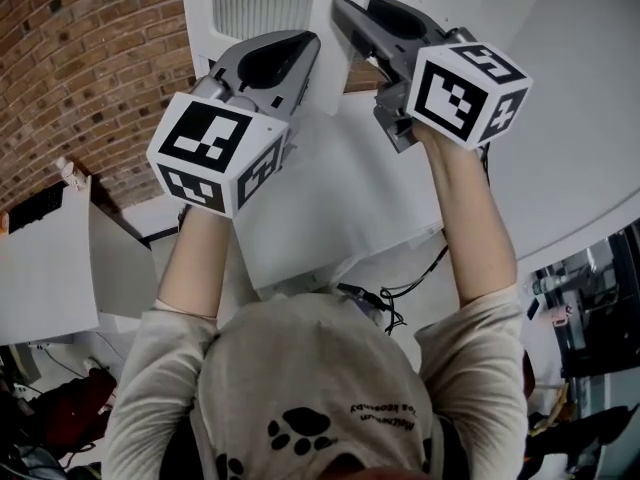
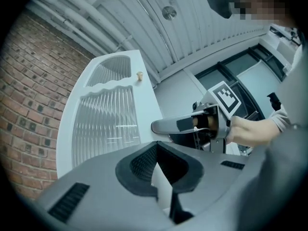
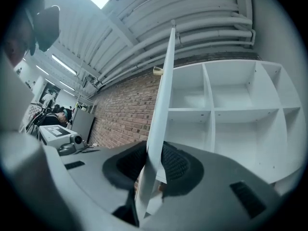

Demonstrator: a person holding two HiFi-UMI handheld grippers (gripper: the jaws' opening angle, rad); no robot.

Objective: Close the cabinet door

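A grey cap with black paw prints fills the bottom edge of the head view. The line of small print on it is too small to read. Two bare forearms rise from it to the marker cubes, which cover both hands.

Beyond the cubes, the left gripper and the right gripper reach onto the white cabinet door. In this view their tips blend into the white panel, so the grip cannot be read here.

In the right gripper view the door stands open and is seen edge-on. Its free edge runs up from between the jaws, whose ribbed pads are pinched against its two faces. The gripper body hides the door's lower end. To the right lies the white cabinet with its shelf compartments exposed, cut off at the frame's right side. A brick wall lies to the left.

The left gripper view shows the door's face with two ribbed panes. A small knob sits at the door's right edge, level with the gap between the panes. A white sliver of the door's edge sits between this gripper's pads, which close against it. The bottom of the grip is lost in shadow.
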